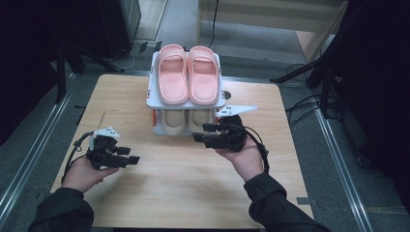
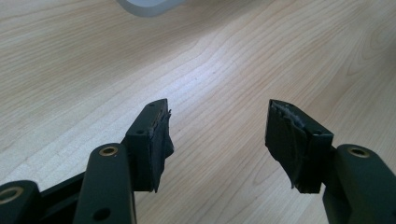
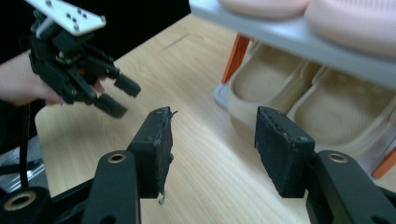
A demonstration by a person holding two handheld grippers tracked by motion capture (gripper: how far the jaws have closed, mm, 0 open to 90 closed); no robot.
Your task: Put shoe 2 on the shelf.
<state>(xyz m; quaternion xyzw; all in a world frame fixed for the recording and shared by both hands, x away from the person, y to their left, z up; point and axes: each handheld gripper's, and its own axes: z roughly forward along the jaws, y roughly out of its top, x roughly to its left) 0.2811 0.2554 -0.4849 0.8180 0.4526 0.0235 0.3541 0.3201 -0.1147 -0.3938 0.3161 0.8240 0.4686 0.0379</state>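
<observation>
1. Table (image 1: pixel 183 193): pale wood, mostly bare in front; two-tier rack (image 1: pixel 153 82) standing at its far middle.
2. Rack: pink slippers (image 1: pixel 187 73) side by side on the top shelf, beige slippers (image 1: pixel 186 121) side by side on the bottom one, tucked under the grey shelf.
3. Beige pair, in the right gripper view (image 3: pixel 299 98): long axis running front to back into the rack, open heel ends facing the person, toes apparently deep inside. Likely the target of the reach.
4. Right gripper (image 1: pixel 207 132): just in front of the rack's lower tier, close to the right-hand beige slipper (image 1: pixel 200 121), not touching. Fingers (image 3: pixel 154 144) wide apart, nothing between them, aimed a little left of the slippers and low toward the table.
5. Key relation: slipper lies ahead and to the right of those fingers in the right gripper view, its heel rim nearest. Probably a small swing toward that rim, then a pull straight out along the slipper's length.
6. Left gripper (image 1: pixel 126 155): well apart from the rack, hovering low over bare table at front left. Fingers (image 2: pixel 152 135) spread wide, empty. Clearly the farther hand.
7. Risk, as a guess: upper shelf edge sits low over the beige pair, so little headroom for the top finger.
</observation>
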